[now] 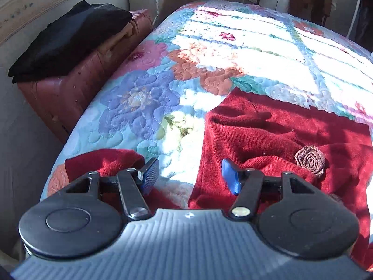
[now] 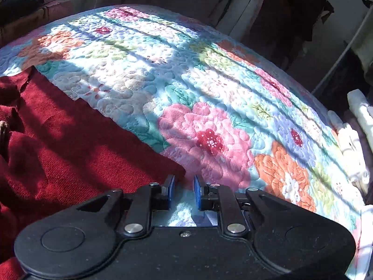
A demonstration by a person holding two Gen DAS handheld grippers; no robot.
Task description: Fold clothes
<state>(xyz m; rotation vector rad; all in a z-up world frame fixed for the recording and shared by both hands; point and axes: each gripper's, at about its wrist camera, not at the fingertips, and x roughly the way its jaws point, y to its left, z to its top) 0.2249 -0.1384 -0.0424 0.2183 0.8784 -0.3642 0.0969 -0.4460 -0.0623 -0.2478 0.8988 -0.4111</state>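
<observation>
A dark red knitted garment (image 1: pixel 275 128) lies on the flowered quilt (image 1: pixel 144 98), partly folded, with a brown fabric rose (image 1: pixel 310 161) on it. A loose red part (image 1: pixel 105 161) lies off to the left under the left finger. My left gripper (image 1: pixel 190 175) hovers over the garment's left edge, open, with only quilt between its blue pads. In the right wrist view the same red garment (image 2: pixel 70 144) fills the lower left. My right gripper (image 2: pixel 184 191) sits just past the garment's right corner, jaws a narrow gap apart, with nothing between them.
A reddish-brown suitcase (image 1: pixel 70 88) stands left of the bed with a black folded cloth (image 1: pixel 70 39) on top. White folded items (image 2: pixel 359 121) lie at the bed's right edge. Hanging clothes (image 2: pixel 291 11) and curtains are behind the bed.
</observation>
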